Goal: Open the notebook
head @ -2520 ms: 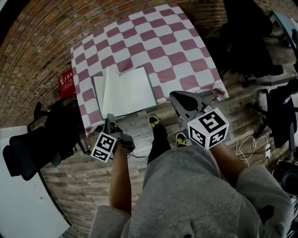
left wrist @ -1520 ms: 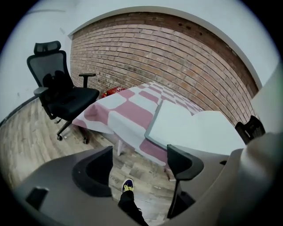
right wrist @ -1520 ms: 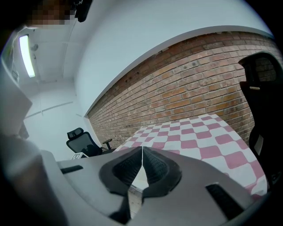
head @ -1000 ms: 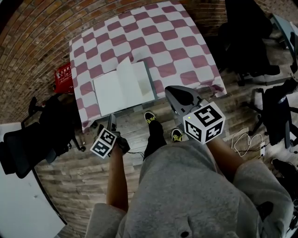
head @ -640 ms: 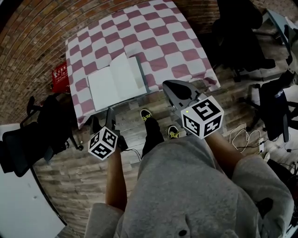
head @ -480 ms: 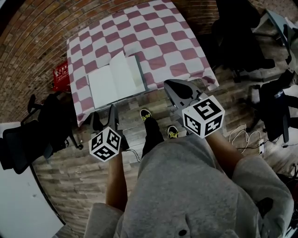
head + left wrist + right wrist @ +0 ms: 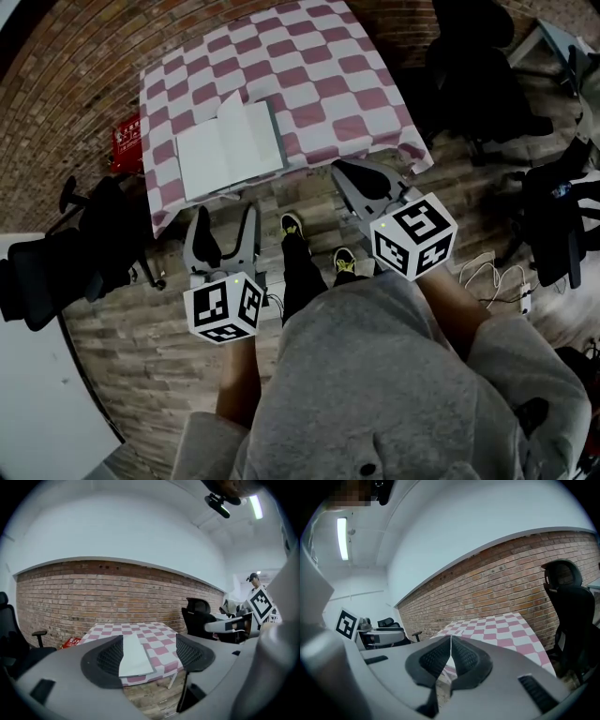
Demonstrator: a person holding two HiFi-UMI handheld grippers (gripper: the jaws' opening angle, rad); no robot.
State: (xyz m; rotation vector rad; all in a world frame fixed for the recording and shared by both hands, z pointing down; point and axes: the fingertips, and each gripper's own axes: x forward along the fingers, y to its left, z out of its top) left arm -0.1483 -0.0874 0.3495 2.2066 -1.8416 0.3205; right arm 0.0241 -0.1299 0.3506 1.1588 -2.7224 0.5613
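My left tongs (image 7: 225, 221) are spread wide with nothing in them. Through their gap I see the notebook (image 7: 230, 145) at 12 o'clock. It lies open, white pages up, by the near left edge of the checked bench (image 7: 328, 66), with one leaf lifted near the fold. My right tongs (image 7: 349, 176) are pressed together and empty, at 3 o'clock of the left pair. Both hang over the wooden floor (image 7: 141, 375), apart from the bench.

surface: table (image 7: 356, 84) under a pink-and-white checked cloth (image 7: 409, 150) | on table: notebook (image 7: 211, 155) lying open, white pages up, at the table's near-left corner | below: plank floor (image 7: 150, 366), red box (image 7: 127, 142) just beside the table's left edge
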